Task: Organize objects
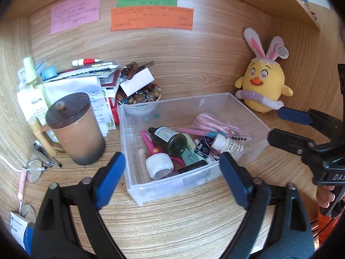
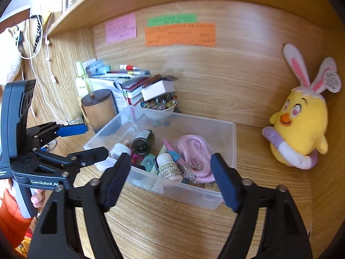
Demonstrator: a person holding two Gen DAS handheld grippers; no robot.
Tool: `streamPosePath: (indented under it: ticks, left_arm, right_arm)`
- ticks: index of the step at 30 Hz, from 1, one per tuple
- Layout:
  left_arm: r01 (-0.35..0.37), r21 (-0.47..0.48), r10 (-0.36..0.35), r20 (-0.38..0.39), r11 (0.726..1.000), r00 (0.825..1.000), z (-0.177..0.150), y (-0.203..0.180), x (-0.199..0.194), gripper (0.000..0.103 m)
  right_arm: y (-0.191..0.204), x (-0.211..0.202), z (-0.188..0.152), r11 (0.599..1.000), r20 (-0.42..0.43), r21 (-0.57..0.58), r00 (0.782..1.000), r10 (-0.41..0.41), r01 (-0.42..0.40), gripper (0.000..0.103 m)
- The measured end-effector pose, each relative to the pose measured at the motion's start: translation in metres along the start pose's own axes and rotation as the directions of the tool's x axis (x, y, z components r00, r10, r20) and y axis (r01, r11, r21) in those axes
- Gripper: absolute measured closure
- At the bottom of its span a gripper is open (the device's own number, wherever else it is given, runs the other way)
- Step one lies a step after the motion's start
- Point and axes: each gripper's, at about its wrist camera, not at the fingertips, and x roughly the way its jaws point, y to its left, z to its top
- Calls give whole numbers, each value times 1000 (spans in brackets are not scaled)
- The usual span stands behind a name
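A clear plastic bin (image 1: 138,142) (image 2: 228,142) sits mid-desk holding a dark green bottle (image 1: 170,139) (image 2: 143,142), a white pill bottle (image 1: 226,143) (image 2: 169,168), a white tape roll (image 1: 159,165), pink cord (image 1: 215,123) (image 2: 194,151) and other small items. My left gripper (image 1: 172,172) is open and empty, just before the bin's near wall. My right gripper (image 2: 170,181) is open and empty at the bin's near right corner; it also shows in the left wrist view (image 1: 286,125), and the left gripper shows in the right wrist view (image 2: 86,139).
A brown lidded mug (image 1: 75,129) (image 2: 99,108) stands left of the bin. A bowl of pins (image 1: 140,99) (image 2: 159,104), stacked books and papers (image 1: 86,79), and a spray bottle (image 1: 32,86) crowd the back left. A yellow plush chick (image 1: 263,84) (image 2: 299,127) sits at the right wall.
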Motion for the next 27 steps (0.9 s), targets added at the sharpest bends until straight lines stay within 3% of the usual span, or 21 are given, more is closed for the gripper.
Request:
streamPosePath:
  ticks: [3, 8, 27]
  left_arm:
    - [-6, 7, 5, 21, 1000, 1000, -6, 0, -7, 9]
    - [9, 0, -9, 32, 1000, 999, -14, 0, -13, 6]
    - [31, -4, -31, 47, 999, 998, -31, -5, -24, 5]
  right_arm:
    - [3, -9, -8, 1000, 17, -7, 1000, -10, 10, 19]
    - [12, -14, -20, 1000, 16, -22, 1000, -16, 16, 17]
    - [13, -8, -34, 1000, -4, 14, 1000, 1, -1, 16]
